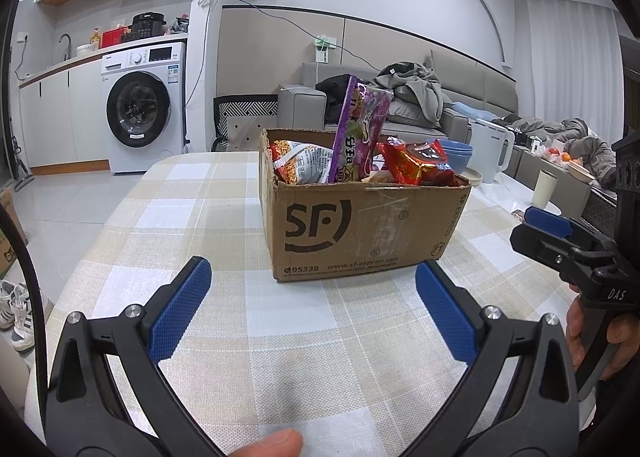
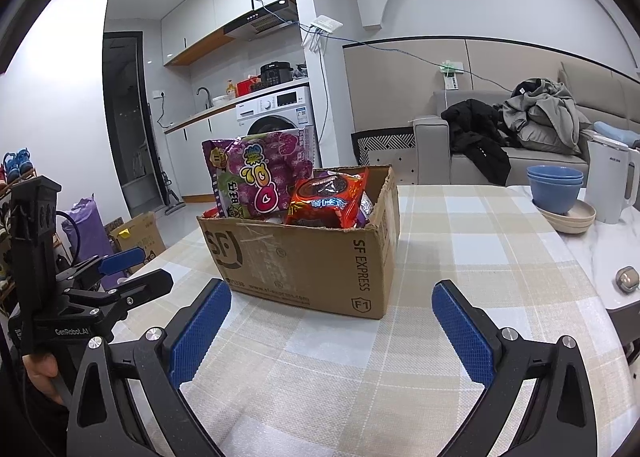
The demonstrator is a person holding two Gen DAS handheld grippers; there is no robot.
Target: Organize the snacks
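A brown SF cardboard box [image 1: 360, 229] [image 2: 304, 261] stands on the checked tablecloth, holding several snack packets. A tall purple bag [image 1: 360, 129] [image 2: 260, 177] sticks up out of it, with a red packet [image 1: 420, 165] [image 2: 328, 201] beside it and a white and red noodle packet [image 1: 304, 165] at the left. My left gripper [image 1: 314, 289] is open, a short way in front of the box, nothing between its fingers. My right gripper [image 2: 332, 309] is open too, just short of the box's near corner. Each gripper shows at the edge of the other's view.
Blue bowls [image 2: 554, 187] [image 1: 456, 155] on a beige plate and a white kettle [image 2: 610, 177] [image 1: 490, 151] stand at the table's right. A pale cup [image 1: 544, 189] and a small round object [image 2: 626, 277] lie further right. A sofa with clothes lies behind, a washing machine [image 1: 144, 113] at left.
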